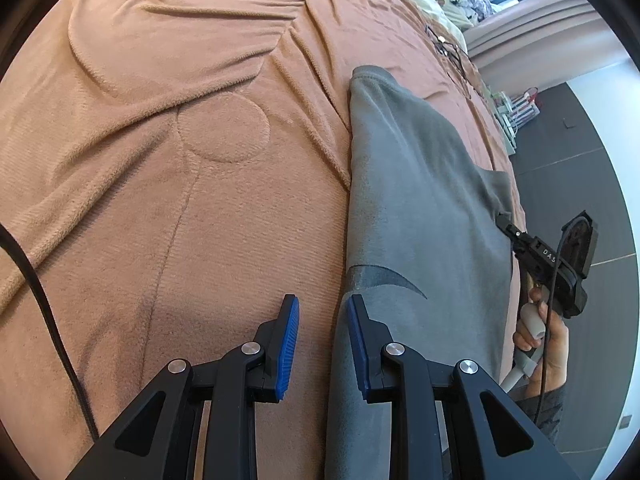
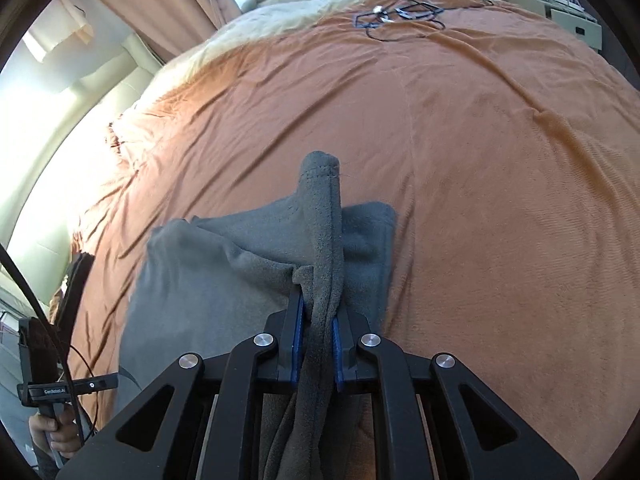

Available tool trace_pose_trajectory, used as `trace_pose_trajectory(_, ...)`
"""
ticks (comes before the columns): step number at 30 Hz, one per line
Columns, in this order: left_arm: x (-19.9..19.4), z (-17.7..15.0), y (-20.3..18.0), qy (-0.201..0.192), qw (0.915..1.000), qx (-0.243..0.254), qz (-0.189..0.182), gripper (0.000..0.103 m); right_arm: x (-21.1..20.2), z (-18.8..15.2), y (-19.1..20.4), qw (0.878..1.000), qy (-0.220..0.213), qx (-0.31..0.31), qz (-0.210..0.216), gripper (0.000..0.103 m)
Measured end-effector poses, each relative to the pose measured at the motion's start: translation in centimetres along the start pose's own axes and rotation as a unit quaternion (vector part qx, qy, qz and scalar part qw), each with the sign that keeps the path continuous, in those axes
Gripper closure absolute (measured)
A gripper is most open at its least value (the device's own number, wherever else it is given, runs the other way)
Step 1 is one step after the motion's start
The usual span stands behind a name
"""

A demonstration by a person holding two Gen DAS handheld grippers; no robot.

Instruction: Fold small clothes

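**Ana:** Grey garment (image 1: 416,200) first, from the left wrist view. It lies stretched out on the orange blanket (image 1: 160,200), its long folded edge running straight up from the left gripper (image 1: 322,328). A dark curved print sits on the cloth just beyond that gripper's right pad. I'd say it is laid out long so that a fold can be brought across it.

**Ben:** And the left gripper itself?

**Ana:** Its jaws stand apart with nothing between them, only bare blanket and the garment's edge below. One pad hangs over the blanket, the other over the cloth. It looks parked at that edge, perhaps to pin it; that is a guess. At the garment's far side the right gripper (image 1: 505,222) bites the cloth's edge, with a hand (image 1: 544,344) on its handle.

**Ben:** Now the right wrist view.

**Ana:** There the right gripper (image 2: 318,320) is clamped on a bunched strip of the garment (image 2: 208,280). A stitched hem end (image 2: 320,164) pokes up beyond the pads, and the rest of the cloth spreads over the blanket (image 2: 480,160) on the garment's left. Holding by the hem would let the person carry that edge over.

**Ben:** What does each view add?

**Ana:** Only the left shows the garment's whole length and the print. Only the right shows the grip closely, plus a cable tangle (image 2: 400,16) well beyond the garment.
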State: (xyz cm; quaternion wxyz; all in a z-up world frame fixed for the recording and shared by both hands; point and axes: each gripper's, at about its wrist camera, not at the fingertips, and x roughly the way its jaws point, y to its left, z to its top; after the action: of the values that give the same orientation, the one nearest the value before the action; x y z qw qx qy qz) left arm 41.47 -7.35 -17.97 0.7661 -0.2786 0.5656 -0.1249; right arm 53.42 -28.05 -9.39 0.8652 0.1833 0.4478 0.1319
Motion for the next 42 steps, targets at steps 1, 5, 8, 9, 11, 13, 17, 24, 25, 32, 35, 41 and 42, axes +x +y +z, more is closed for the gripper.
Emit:
trace_pose_trajectory(1,0.1,0.0,0.1,0.001,1.0000,0.000,0.000,0.077,0.3,-0.2,-0.5,1.000,0.005,0.012,-0.005,0.095)
trace_pose_trajectory(5,0.3,0.2,-0.1,0.004,1.0000,0.002,0.000,0.077,0.4,-0.4,-1.5,0.999,0.010,0.042,0.014,0.094)
trace_pose_trajectory(8,0.3,0.1,-0.2,0.006,1.0000,0.006,0.001,0.077,-0.2,-0.2,-1.7,0.998,0.011,0.056,0.029,0.092)
trace_pose_trajectory(9,0.3,0.1,-0.2,0.007,1.0000,0.007,0.000,0.077,-0.5,-0.3,-1.9,0.998,0.014,0.059,0.032,0.090)
trace_pose_trajectory(11,0.3,0.1,-0.2,0.007,1.0000,0.007,0.000,0.077,-1.1,-0.2,-2.1,0.998,0.013,0.061,0.025,0.080)
trace_pose_trajectory(13,0.3,0.0,-0.2,0.007,1.0000,0.006,-0.002,0.077,-2.0,-0.3,-2.2,0.998,0.003,0.061,0.016,0.065)
trace_pose_trajectory(17,0.3,-0.2,-0.4,0.008,0.9999,0.008,-0.004,0.077,-3.4,-1.4,-1.5,0.998,0.002,0.052,0.038,0.062)
trace_pose_trajectory(24,0.7,-1.0,-0.9,0.017,0.9997,0.019,-0.006,0.077,-3.2,-4.0,-1.3,0.997,0.028,0.037,0.060,0.062)
trace_pose_trajectory(25,0.8,-1.2,-1.1,0.018,0.9996,0.021,-0.006,0.077,-2.9,-4.3,-1.4,0.997,0.034,0.035,0.059,0.062)
trace_pose_trajectory(32,0.9,-2.7,-1.6,0.024,0.9992,0.030,-0.005,0.077,-3.7,-5.4,-1.8,0.998,0.033,0.031,0.041,0.093)
trace_pose_trajectory(35,0.8,-3.1,-1.7,0.024,0.9992,0.031,-0.005,0.077,-4.4,-5.5,-0.9,0.999,0.025,0.016,0.016,0.098)
trace_pose_trajectory(41,0.6,-4.1,-1.5,0.023,0.9992,0.031,-0.005,0.077,-4.6,-6.2,0.4,0.999,0.030,0.016,-0.010,0.095)
trace_pose_trajectory(42,0.5,-4.4,-1.4,0.023,0.9992,0.032,-0.005,0.077,-4.7,-6.2,0.7,0.999,0.035,0.016,-0.011,0.094)
